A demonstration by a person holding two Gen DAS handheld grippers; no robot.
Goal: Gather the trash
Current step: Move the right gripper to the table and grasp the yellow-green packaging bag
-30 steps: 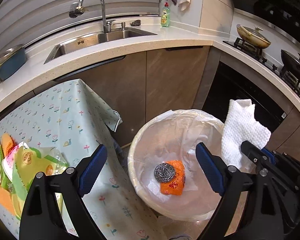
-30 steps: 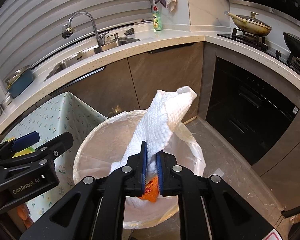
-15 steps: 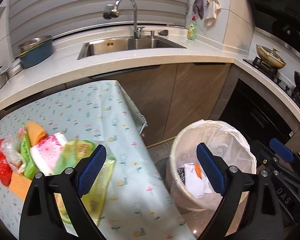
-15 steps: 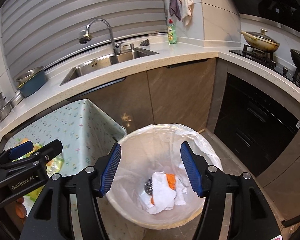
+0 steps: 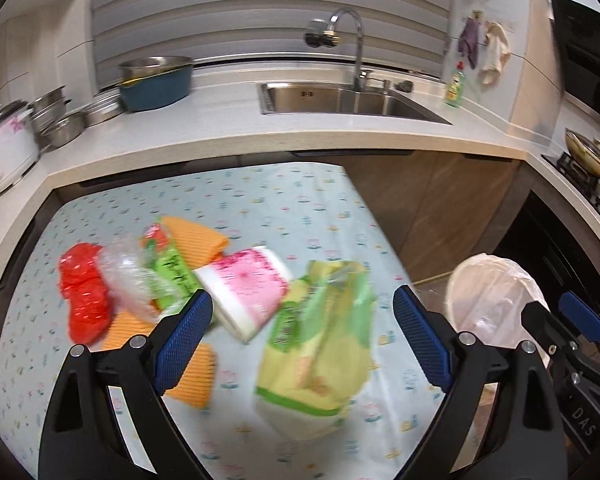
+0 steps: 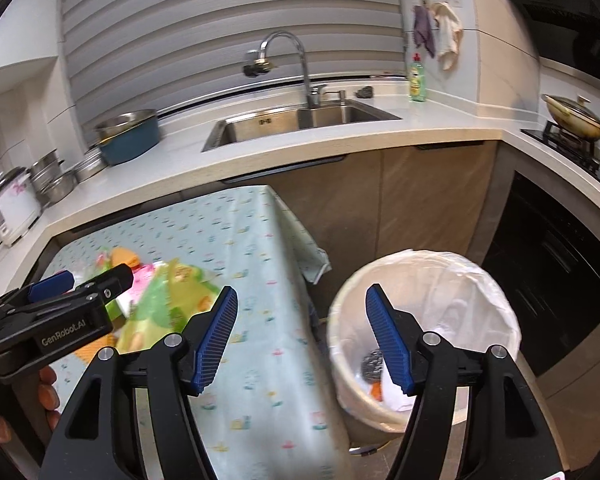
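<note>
- Left wrist view: left claw [image 5: 302, 334] wide open, empty, over wrappers [image 5: 316, 344] piled on the table [image 5: 308, 208].
- Right wrist view only: right claw [image 6: 300, 340] open too, between table edge and trash bin [image 6: 500, 304], scrubber [image 6: 374, 362] inside.

A home kitchen. A steel sink [image 6: 300, 120] with a tap [image 6: 288, 56] sits in the countertop [image 6: 380, 136]. A pan [image 6: 574, 118] rests on the stove.

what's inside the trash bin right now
In the lined trash bin: a steel scouring ball, a bit of orange wrapper and white cloth. The right gripper's finger covers the rest.
</note>
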